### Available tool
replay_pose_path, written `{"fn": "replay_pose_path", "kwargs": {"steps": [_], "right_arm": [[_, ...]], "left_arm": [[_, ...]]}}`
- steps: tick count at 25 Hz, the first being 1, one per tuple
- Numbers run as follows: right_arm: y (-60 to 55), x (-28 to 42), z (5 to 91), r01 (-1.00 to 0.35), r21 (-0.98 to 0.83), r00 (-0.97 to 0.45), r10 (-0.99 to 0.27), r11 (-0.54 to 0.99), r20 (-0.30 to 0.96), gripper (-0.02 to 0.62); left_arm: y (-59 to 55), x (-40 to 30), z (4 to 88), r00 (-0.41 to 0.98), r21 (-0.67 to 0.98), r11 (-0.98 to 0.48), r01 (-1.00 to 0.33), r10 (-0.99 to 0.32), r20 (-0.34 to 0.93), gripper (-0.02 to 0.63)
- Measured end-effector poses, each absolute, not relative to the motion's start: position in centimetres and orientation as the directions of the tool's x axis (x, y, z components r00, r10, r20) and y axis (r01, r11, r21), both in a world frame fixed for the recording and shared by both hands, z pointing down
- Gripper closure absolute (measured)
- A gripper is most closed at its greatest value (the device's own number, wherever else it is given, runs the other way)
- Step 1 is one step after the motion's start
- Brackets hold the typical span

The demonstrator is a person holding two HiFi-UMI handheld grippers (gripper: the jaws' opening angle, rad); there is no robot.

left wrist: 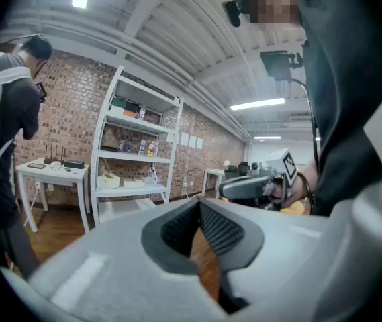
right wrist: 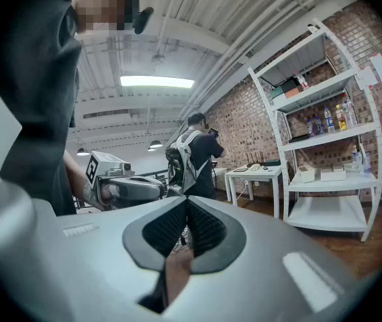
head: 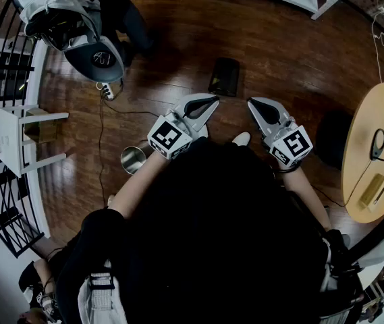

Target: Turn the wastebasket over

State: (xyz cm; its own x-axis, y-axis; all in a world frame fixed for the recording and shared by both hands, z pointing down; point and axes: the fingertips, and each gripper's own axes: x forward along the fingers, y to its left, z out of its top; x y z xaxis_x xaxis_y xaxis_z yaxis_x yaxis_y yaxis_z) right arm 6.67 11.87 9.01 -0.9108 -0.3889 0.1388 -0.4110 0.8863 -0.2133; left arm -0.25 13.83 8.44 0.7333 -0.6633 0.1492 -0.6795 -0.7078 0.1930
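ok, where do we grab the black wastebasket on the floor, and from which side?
Probably its two side walls, one gripper each, coming from the near side. The wastebasket sits straight ahead of the gap between the left gripper and right gripper. It looks boxy, with no rim visible to pinch. Both are shut, so open first.

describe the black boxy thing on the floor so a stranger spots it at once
On the dark wooden floor, look just beyond the tips of the left hand-held gripper and the right hand-held gripper. The black container sits there alone; it is dark and squarish, unlike the round, shiny metal can nearer the person's left side.
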Motion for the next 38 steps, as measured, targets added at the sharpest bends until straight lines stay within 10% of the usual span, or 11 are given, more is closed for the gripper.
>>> {"fn": "replay_pose_path", "kwargs": {"steps": [22,38], "right_arm": [[8.0,2.9,17.1,-0.362,-0.264,-0.924,-0.307,0.894,0.227,0.586],[1.4,1.3,45.8,-0.637,-0.527,-0.769,-0.507,0.562,0.389,0.586]], "left_arm": [[10.6,-3.3,15.8,0.652,0.216,-0.616,-0.758,-0.727,0.216,0.607],[4.7,-7.1,37.5,0.724,0.318,-0.651,-0.689,-0.601,0.340,0.607]]}}
